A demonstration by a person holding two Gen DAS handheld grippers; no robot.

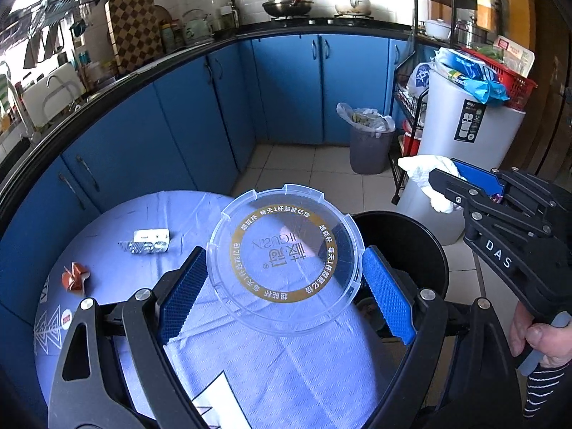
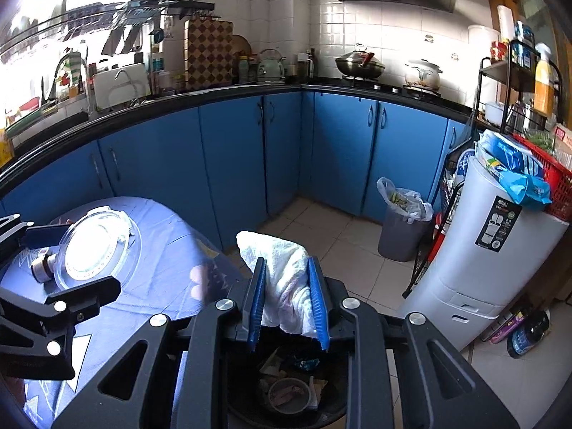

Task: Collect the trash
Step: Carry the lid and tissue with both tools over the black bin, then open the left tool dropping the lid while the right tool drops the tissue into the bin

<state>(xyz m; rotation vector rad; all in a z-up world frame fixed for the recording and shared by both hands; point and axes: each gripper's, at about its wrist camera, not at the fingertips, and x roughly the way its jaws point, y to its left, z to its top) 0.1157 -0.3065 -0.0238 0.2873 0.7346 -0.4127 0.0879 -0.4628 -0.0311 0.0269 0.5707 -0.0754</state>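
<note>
Two blue-padded grippers sit closest to the cameras, and each one carries a piece of trash toward the bin.

Big things first. A round table with a light blue cloth (image 1: 118, 221) stands by the blue cupboards. Just beside it, on the floor, sits the round black trash bin (image 1: 422, 246). It stands at the table's edge, probably so trash has a short way to go. From the right wrist view you can look down into it and see scraps and wrappers already inside.

The left gripper (image 1: 286, 279) has its jaws spread wide, and they squeeze the clear round plastic lid with a gold ring of writing (image 1: 286, 250) by its two edges. The lid is wide, so the jaws must stay far apart. It hangs over the table edge, partly above the bin.

The right gripper (image 2: 287, 300) is nearly closed and pinches a crumpled white paper towel (image 2: 282, 268). The towel is soft and thin, so a tight pinch makes sense. It hangs right over the bin's mouth, ready to drop, I think.

Small bits are left on the cloth: a silver pill pack with a white card (image 1: 148, 243) and a little orange wrapper (image 1: 73, 277).
</note>
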